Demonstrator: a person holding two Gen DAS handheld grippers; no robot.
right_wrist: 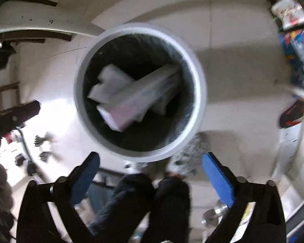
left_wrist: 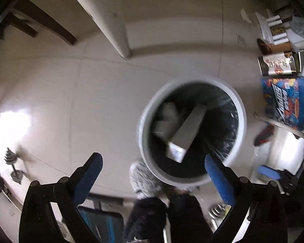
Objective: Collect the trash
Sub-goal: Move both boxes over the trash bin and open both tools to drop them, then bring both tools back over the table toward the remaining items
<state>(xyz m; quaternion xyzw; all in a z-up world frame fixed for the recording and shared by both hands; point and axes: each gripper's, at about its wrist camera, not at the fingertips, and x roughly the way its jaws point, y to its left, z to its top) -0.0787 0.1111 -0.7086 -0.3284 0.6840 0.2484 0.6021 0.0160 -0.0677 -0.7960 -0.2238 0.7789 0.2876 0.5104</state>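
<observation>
On the left, the left hand-held gripper (left_wrist: 153, 166) hangs over the pale floor (left_wrist: 71, 93) with its blue pads spread wide, gripping nothing. To its right stands the round white trash bin (left_wrist: 241, 109), lined in black, and a long grey carton (left_wrist: 184, 133) lies slanted inside it atop another flattened box (left_wrist: 166, 117). Further right, the right hand-held gripper (right_wrist: 151, 163) hovers just above the bin's rim (right_wrist: 200, 85), likewise spread wide and empty, the cartons (right_wrist: 135, 97) blurred below it.
</observation>
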